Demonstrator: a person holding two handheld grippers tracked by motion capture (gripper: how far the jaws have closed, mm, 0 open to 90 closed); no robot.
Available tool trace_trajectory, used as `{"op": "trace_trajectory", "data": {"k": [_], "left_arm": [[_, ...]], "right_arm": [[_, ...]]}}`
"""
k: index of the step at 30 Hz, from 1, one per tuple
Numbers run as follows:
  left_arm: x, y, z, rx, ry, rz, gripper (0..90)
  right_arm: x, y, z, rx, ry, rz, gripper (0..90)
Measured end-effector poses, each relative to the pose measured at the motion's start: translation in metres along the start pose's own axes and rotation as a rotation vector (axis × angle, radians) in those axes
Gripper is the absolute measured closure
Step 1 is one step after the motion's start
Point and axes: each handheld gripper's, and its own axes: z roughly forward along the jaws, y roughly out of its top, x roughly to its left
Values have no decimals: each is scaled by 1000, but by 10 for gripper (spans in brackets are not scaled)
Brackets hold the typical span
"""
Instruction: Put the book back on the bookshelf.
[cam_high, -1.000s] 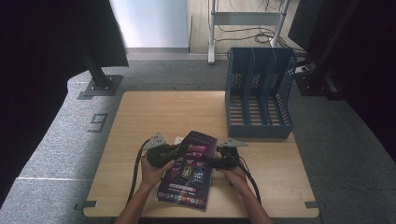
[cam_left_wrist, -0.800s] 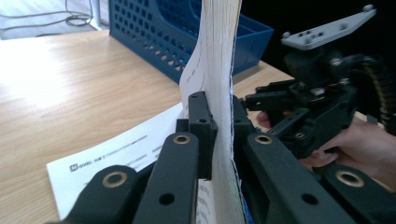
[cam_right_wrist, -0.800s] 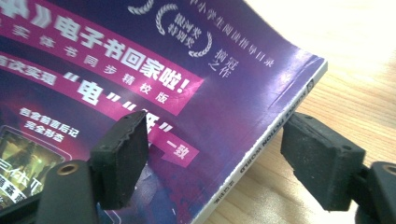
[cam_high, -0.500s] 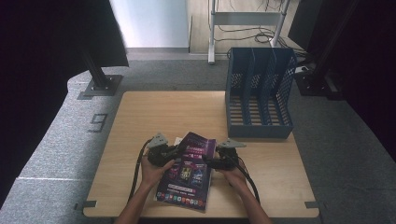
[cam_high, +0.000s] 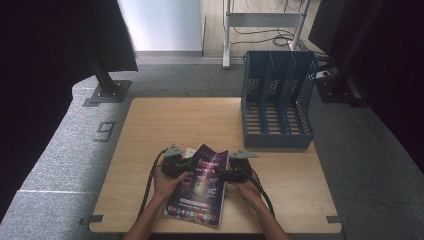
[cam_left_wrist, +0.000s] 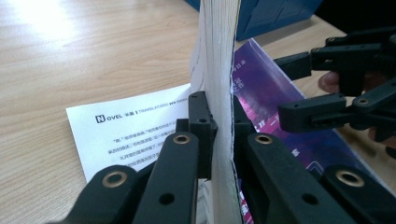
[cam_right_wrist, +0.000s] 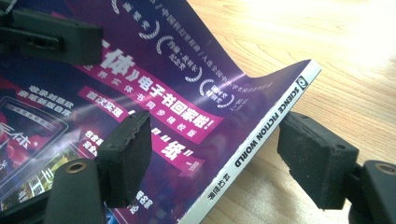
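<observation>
Near the desk's (cam_high: 150, 130) front edge, left tongs (cam_high: 181, 165) clamp the magazine's (cam_high: 200, 187) lifted pages; right tongs (cam_high: 226, 174) stand apart astride its spine, having just been closing.

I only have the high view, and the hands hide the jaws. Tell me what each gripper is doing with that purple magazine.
Observer: The left gripper is clamped on the lifted page edge of the magazine.
Operator: Now the right one.
Observer: The right gripper has just been closing; its jaws straddle the spine, not yet pressing it.
Operator: Read the spine.
Observer: It reads SCIENCE FICTION WORLD.
</observation>
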Motion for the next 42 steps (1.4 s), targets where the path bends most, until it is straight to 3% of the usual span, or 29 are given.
{"op": "trace_trajectory", "data": {"k": [20, 29, 33, 42], "left_arm": [[12, -6, 6, 31, 19, -32, 858], [15, -7, 7, 36, 21, -39, 858], [14, -7, 6, 35, 22, -39, 857], [16, -7, 6, 33, 19, -45, 857]], "right_arm": [[0, 6, 19, 60, -1, 14, 302], [-14, 7, 29, 60, 64, 60, 332], [-16, 12, 32, 90, 74, 55, 334], [-18, 21, 39, 100, 57, 49, 353]]}}
